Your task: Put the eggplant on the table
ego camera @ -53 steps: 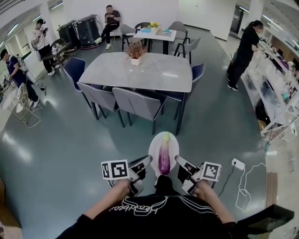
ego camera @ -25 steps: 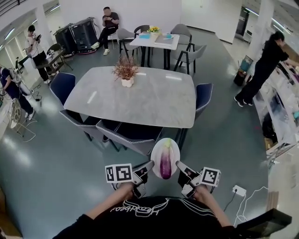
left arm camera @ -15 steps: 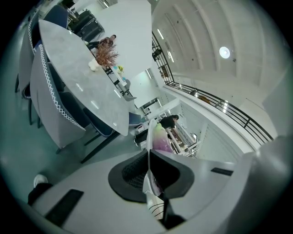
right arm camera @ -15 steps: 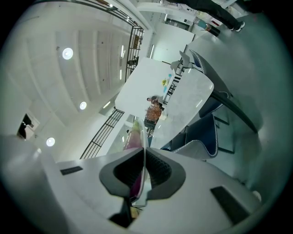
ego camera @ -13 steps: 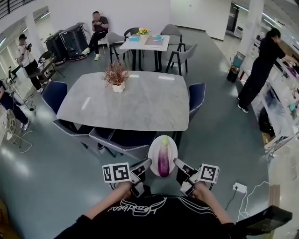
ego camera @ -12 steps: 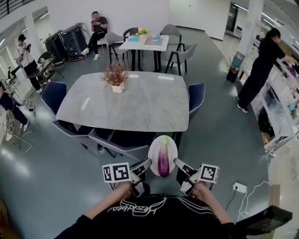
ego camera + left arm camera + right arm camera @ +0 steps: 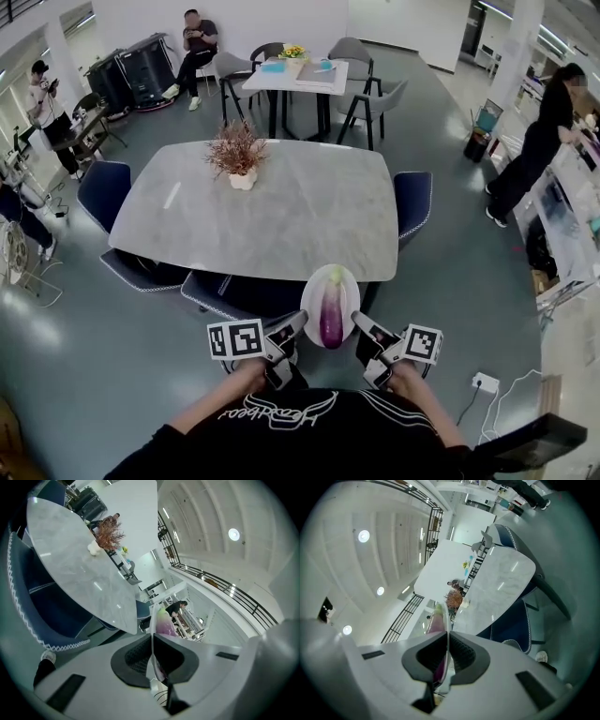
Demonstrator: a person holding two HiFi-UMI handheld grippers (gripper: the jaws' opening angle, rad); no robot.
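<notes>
2 grippers point(image 7: 299, 322) point(image 7: 357, 320) tight on plate point(image 7: 351, 289)

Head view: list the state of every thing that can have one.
left tool, shut on the plate rim
right tool, shut on the plate rim
plate, held in the air, not set on the table
eggplant, lying on the plate
potted plant, upright on the table

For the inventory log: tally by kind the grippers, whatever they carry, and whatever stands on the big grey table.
grippers: 2 (left gripper, right gripper)
plate: 1
eggplant: 1
potted plant: 1
Total: 5
</notes>
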